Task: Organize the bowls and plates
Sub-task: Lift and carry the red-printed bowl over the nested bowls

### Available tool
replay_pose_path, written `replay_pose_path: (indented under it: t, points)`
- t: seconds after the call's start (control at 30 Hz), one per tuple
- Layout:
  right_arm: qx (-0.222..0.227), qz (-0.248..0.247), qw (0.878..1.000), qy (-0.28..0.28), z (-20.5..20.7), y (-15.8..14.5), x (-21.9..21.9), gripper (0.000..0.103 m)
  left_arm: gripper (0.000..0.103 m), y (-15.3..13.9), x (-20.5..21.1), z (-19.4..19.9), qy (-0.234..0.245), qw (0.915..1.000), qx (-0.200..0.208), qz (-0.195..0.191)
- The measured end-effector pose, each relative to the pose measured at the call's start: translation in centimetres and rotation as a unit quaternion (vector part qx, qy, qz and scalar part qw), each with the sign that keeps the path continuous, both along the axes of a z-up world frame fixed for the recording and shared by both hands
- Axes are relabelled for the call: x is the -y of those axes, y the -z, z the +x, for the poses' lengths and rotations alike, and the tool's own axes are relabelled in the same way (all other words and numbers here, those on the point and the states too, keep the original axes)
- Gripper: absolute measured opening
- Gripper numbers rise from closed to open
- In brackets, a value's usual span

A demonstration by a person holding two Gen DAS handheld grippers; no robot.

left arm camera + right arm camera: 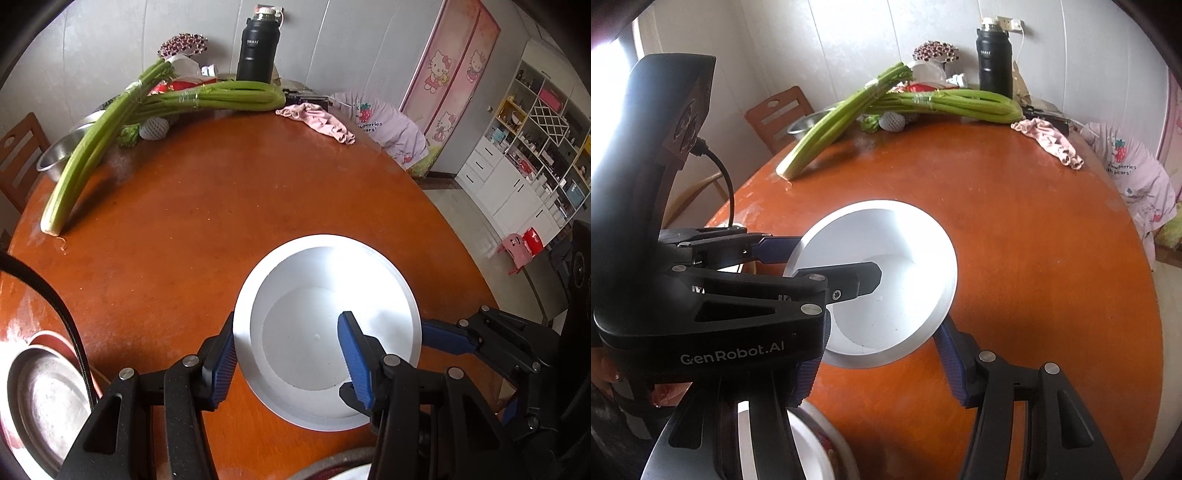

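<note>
White bowl (327, 332) sits on the round table (192, 206), both claws clamping its rim: left gripper (291, 354), right gripper (879, 362). Only the left view shows a metal plate (44, 402).

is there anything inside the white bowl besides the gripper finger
No, the white bowl looks bare inside; only one blue finger of the left gripper reaches over its rim.
</note>
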State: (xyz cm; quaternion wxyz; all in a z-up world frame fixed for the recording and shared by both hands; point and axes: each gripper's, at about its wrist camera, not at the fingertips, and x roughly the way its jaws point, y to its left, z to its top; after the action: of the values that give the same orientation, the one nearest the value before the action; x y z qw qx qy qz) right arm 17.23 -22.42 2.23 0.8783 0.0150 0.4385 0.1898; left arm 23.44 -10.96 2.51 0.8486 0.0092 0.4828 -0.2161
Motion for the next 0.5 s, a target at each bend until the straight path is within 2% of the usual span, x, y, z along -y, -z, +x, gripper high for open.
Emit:
replay_pose_path:
  t: [0.5]
  points:
    - [0.028,0.004,1.0,-0.005,-3.8,-1.9,-0.4,0.06,0.052,-2.6,-0.7,-4.1,-0.005,0.9995,0.032,-0.004]
